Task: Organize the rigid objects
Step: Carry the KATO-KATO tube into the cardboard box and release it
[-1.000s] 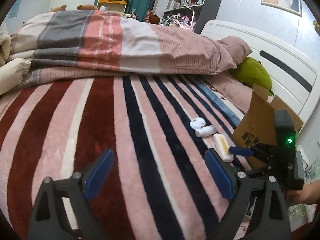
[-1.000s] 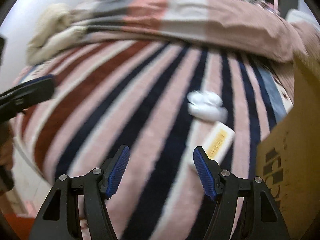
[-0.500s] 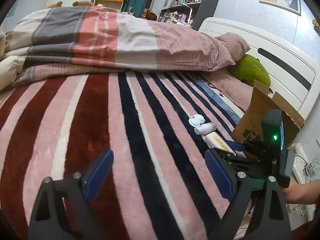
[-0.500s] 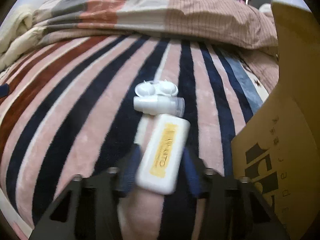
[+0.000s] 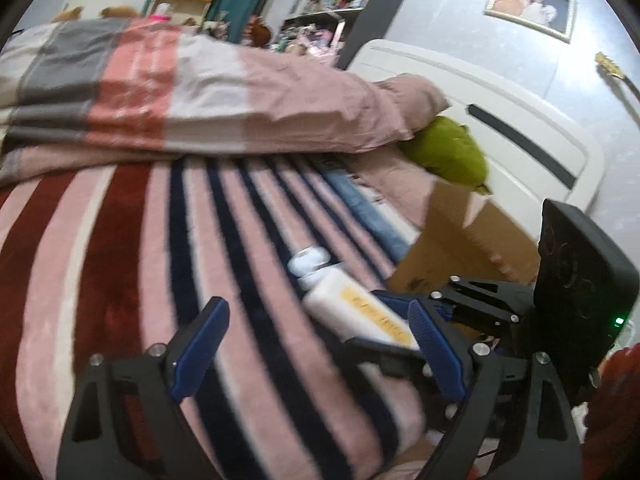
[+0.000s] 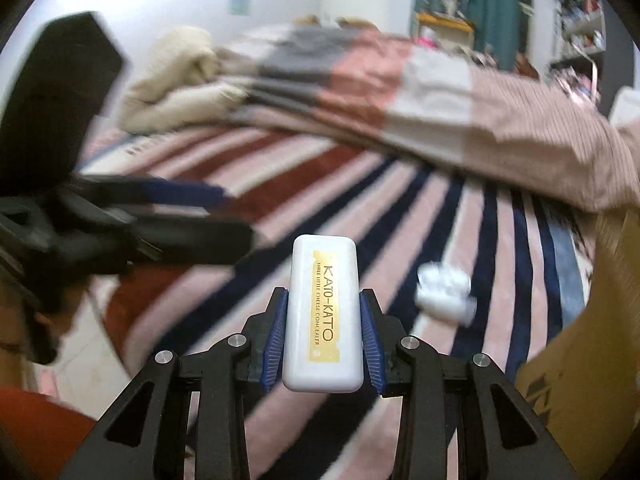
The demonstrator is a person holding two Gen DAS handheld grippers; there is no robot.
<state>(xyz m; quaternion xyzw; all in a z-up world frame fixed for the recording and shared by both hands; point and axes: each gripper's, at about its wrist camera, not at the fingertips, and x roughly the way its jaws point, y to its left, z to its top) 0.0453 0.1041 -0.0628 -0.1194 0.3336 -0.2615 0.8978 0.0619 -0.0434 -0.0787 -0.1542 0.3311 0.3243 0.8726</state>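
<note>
My right gripper (image 6: 324, 334) is shut on a white rectangular case with a gold label (image 6: 324, 316) and holds it above the striped blanket (image 6: 360, 184). The same case (image 5: 356, 312) shows in the left wrist view, held by the right gripper (image 5: 394, 320) beside my left one. My left gripper (image 5: 316, 344) is open and empty over the blanket. Two small white items, a round case and a tube (image 6: 444, 294), lie on the blanket to the right of the held case; they also show in the left wrist view (image 5: 314, 266).
An open cardboard box (image 5: 460, 244) stands at the bed's right side, near the white headboard (image 5: 500, 120) and a green plush (image 5: 448, 152). A folded striped duvet (image 5: 180, 96) lies across the far side of the bed. The left gripper (image 6: 120, 220) shows blurred in the right wrist view.
My right gripper closed on the white gold-labelled case and lifted it off the blanket. My left gripper moved closer to the right one and stayed open.
</note>
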